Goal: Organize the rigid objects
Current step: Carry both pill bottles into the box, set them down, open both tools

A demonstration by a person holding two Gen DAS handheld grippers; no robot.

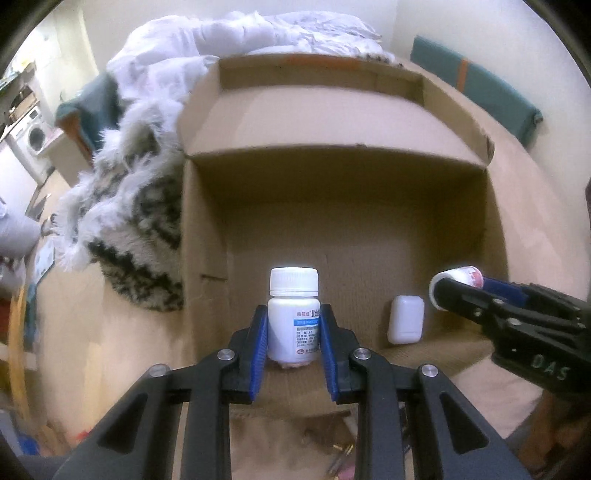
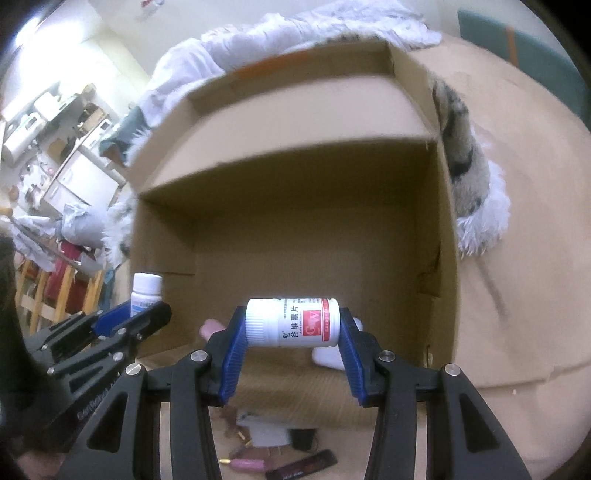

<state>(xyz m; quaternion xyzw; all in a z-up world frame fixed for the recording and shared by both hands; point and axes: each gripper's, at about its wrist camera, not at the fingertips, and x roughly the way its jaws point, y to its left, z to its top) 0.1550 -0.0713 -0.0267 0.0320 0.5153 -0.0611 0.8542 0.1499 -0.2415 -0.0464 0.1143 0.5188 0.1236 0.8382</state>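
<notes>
An open cardboard box (image 1: 207,221) (image 2: 162,236) lies ahead of both grippers. My left gripper (image 1: 293,326) is shut on an upright white pill bottle with a blue label (image 1: 293,314), held over the box's near edge. In the right wrist view that gripper (image 2: 142,312) and its bottle (image 2: 147,288) show at the left. My right gripper (image 2: 291,328) is shut on a white bottle with a red label (image 2: 291,323), lying sideways, cap to the left. It appears at the right in the left wrist view (image 1: 461,286). A small white case (image 1: 405,319) rests on the box floor.
A fluffy black-and-white blanket (image 1: 122,206) (image 2: 469,173) and a white duvet (image 1: 221,33) crowd the box's sides and back. A teal cushion (image 1: 476,81) leans at the far right. Pink items (image 2: 247,463), a black bar (image 2: 303,465) and a white card (image 2: 267,430) lie before the box.
</notes>
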